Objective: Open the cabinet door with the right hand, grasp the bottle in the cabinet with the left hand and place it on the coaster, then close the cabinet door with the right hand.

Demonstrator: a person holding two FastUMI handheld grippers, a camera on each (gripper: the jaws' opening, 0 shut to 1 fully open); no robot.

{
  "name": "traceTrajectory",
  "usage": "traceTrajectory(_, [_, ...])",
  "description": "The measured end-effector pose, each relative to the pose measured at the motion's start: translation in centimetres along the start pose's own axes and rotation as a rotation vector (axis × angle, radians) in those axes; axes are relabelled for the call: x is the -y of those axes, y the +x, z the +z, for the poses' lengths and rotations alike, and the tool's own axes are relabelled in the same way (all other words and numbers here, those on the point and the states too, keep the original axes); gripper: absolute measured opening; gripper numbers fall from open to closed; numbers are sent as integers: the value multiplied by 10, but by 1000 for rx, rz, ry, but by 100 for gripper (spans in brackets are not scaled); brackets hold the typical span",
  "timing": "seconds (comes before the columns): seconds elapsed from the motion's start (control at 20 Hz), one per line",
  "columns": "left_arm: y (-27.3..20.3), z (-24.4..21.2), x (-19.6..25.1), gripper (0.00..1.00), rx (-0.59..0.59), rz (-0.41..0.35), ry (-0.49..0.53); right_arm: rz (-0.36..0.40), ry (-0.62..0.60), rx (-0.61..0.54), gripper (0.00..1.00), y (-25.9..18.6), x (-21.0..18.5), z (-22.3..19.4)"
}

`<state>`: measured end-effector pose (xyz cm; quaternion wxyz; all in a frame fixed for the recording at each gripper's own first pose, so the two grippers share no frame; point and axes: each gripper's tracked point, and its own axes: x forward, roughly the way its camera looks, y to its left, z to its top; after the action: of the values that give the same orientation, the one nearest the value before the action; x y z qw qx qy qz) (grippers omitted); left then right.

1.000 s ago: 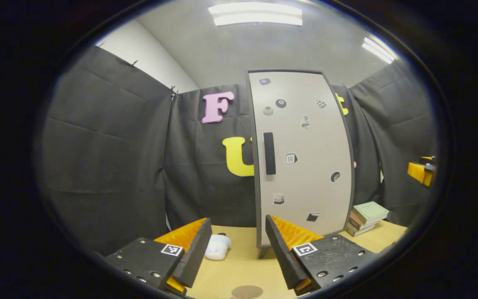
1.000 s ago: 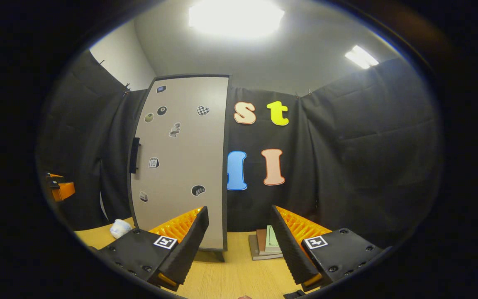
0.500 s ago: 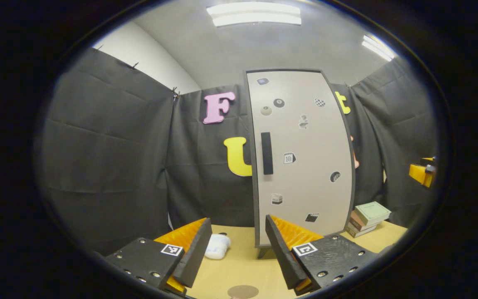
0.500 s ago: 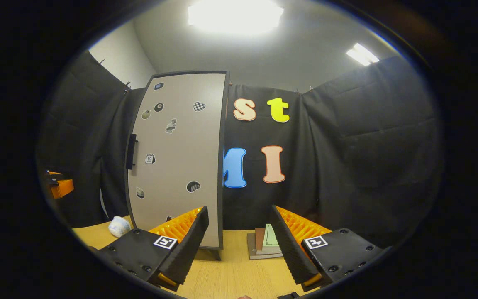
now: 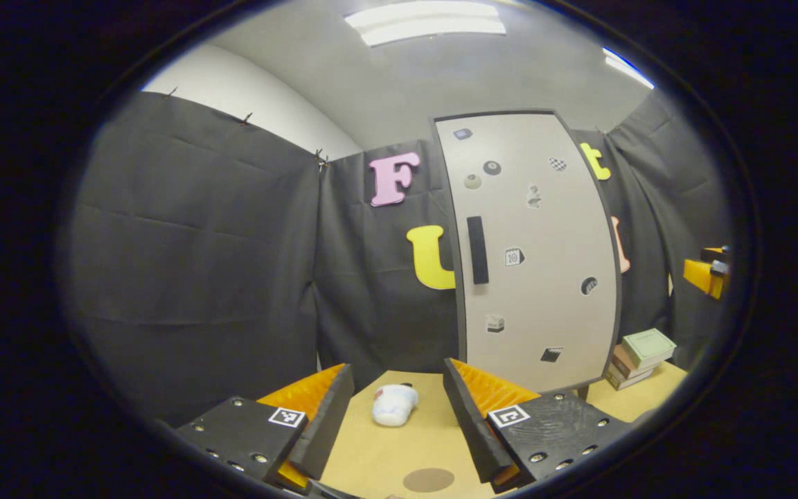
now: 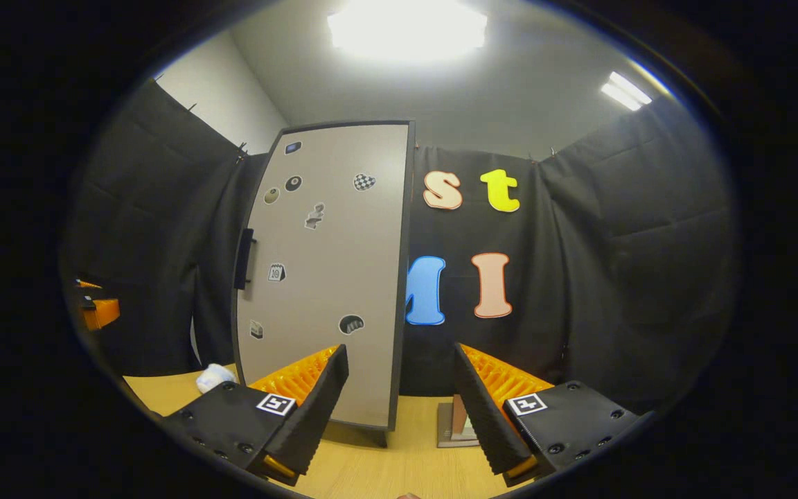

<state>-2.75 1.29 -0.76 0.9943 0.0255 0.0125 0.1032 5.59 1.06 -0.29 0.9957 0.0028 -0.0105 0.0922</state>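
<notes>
Nothing is done yet: the left hand-held gripper [image 5: 392, 409] hangs released and empty above the coaster [image 5: 428, 479], the cabinet door [image 5: 537, 256] is closed, hiding the bottle, and the right hand-held gripper [image 6: 399, 405] gapes, well short of the handle [image 6: 244, 258].

A light wooden worktop [image 5: 399, 450] carries a tall cabinet [image 5: 537, 249] standing upright on it. Left of the cabinet lies a small white object [image 5: 393, 405]; nearer the camera sits a round brown coaster [image 5: 428, 479]. Right of the cabinet rests a stack of books [image 5: 638, 357].
</notes>
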Motion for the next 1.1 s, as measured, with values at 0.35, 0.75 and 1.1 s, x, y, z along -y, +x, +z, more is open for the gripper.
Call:
traceTrajectory(0.35, [29, -4, -40, 81, 15, 17, -18, 68, 62, 6, 95, 46, -61, 33])
traceTrajectory(0.75, [60, -26, -125, 79, -5, 88, -42, 132, 58, 18, 93, 96, -141, 61])
traceTrajectory(1.1, [65, -56, -199, 81, -44, 182, -24, 195, 47, 19, 95, 135, -212, 73])
